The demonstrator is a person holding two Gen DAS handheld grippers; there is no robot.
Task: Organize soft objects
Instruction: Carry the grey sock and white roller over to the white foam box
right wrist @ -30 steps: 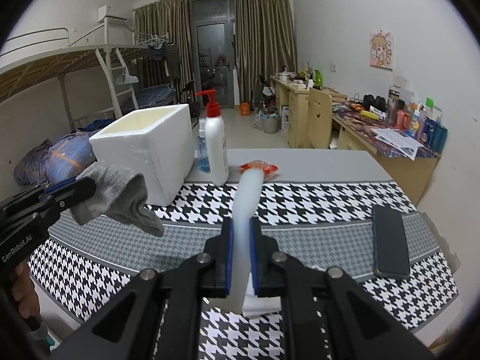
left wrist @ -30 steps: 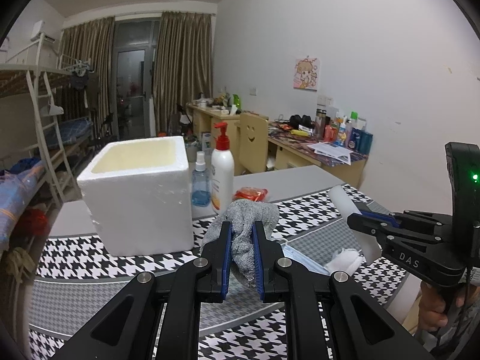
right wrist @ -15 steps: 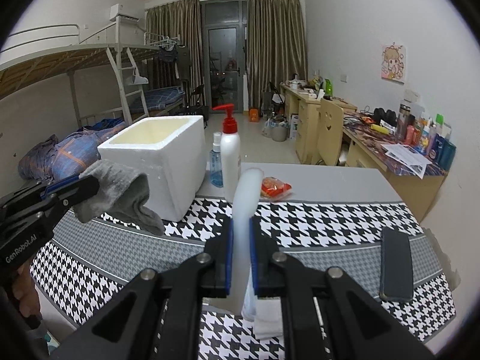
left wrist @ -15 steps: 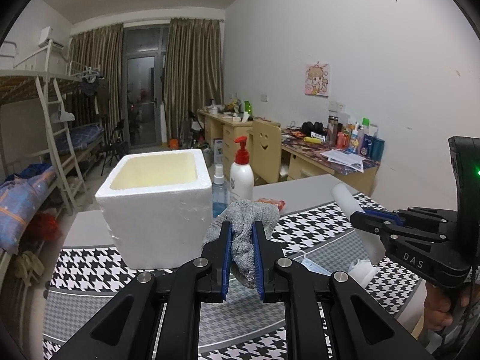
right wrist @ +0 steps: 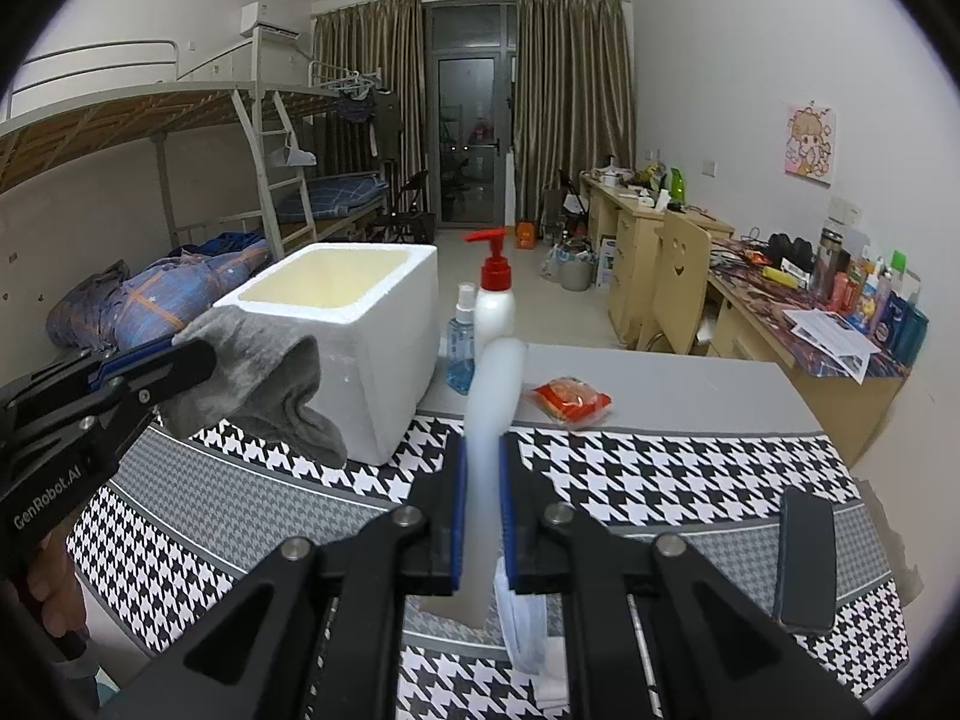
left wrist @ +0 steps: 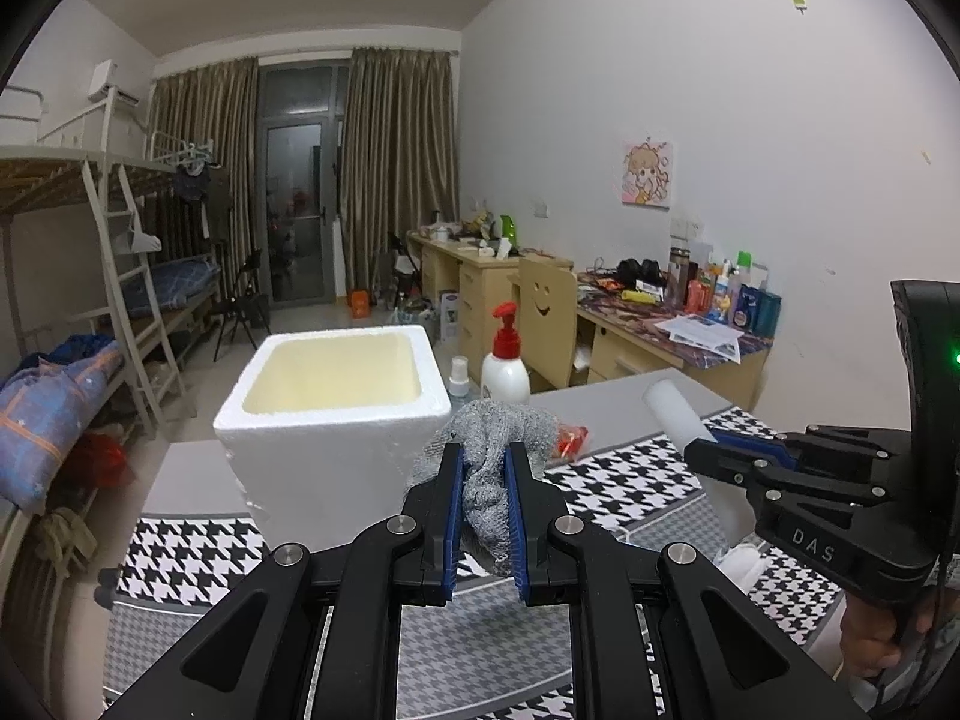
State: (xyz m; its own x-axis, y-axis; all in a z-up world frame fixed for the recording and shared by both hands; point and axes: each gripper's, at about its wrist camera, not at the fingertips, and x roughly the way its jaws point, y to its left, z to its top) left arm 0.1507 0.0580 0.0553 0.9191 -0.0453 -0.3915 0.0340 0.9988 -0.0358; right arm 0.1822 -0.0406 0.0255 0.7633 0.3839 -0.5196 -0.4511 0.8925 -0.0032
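1. Far left of the room, a bunk bed [right wrist: 198, 120] with a blue quilt [right wrist: 150, 294] heaped on the lower bunk.
2. The left hand-held gripper [left wrist: 485, 468] is clamped tight on a grey sock [left wrist: 492, 438], and the sock is up off the tabletop [right wrist: 660, 378], drooping from the blue pads. In the right wrist view it hangs just in front of the near left corner of the foam box [right wrist: 372, 348].
3. The white foam box stands open-topped on the far left part of the tabletop, pale yellow inside, partly on the houndstooth cloth [right wrist: 660, 468].
4. Just right of the box: a small blue spray bottle [right wrist: 462, 348] and a white pump bottle [right wrist: 495, 300] with a red pump, both upright.
5. Centre: the right hand-held gripper [right wrist: 483, 474] is closed on a white soft strip [right wrist: 495, 396], which stands up between its pads and is blurred.
6. Under that gripper, white folded material [right wrist: 528, 618] lies on the cloth; what it is I cannot tell.
7. A red packet [right wrist: 570, 401] lies on the bare grey tabletop beyond.
8. Near right, a dark phone [right wrist: 804, 558] lies flat on the cloth.
9. Far right, a cluttered wooden desk [right wrist: 810, 330] along the wall.
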